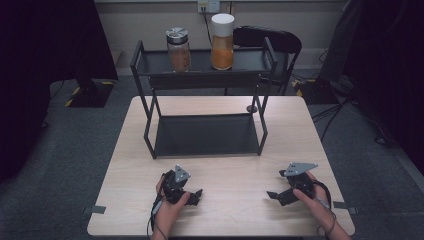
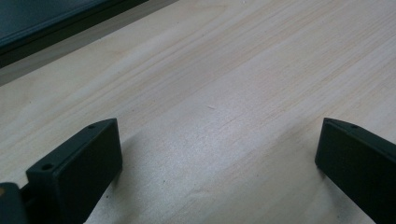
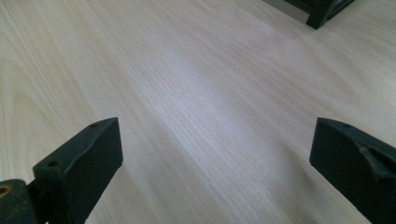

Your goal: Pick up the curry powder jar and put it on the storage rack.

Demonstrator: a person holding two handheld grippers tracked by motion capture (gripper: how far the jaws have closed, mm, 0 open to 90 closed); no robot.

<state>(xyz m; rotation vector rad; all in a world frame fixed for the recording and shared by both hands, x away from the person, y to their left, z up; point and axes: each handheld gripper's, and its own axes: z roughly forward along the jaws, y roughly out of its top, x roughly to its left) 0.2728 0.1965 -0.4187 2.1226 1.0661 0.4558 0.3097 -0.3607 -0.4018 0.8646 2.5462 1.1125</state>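
Two jars stand on the top shelf of a black metal rack (image 1: pixel 205 70): a glass jar with a metal lid (image 1: pixel 178 49) holding brown contents, and a taller jar with a white lid (image 1: pixel 222 42) holding orange contents. My left gripper (image 1: pixel 196 195) rests low over the table's near left part, held by a hand, its jaws wide apart over bare wood (image 2: pixel 219 112). My right gripper (image 1: pixel 273 196) sits at the near right, also open, nothing between its jaws. Both are well short of the rack.
The rack's lower shelf (image 1: pixel 205 136) lies on the light wood table (image 1: pixel 220 210). A small dark round thing (image 1: pixel 251 108) sits by the rack's right rear leg. A rack foot (image 3: pixel 322 16) appears far ahead of the right gripper. A black chair (image 1: pixel 270 40) stands behind.
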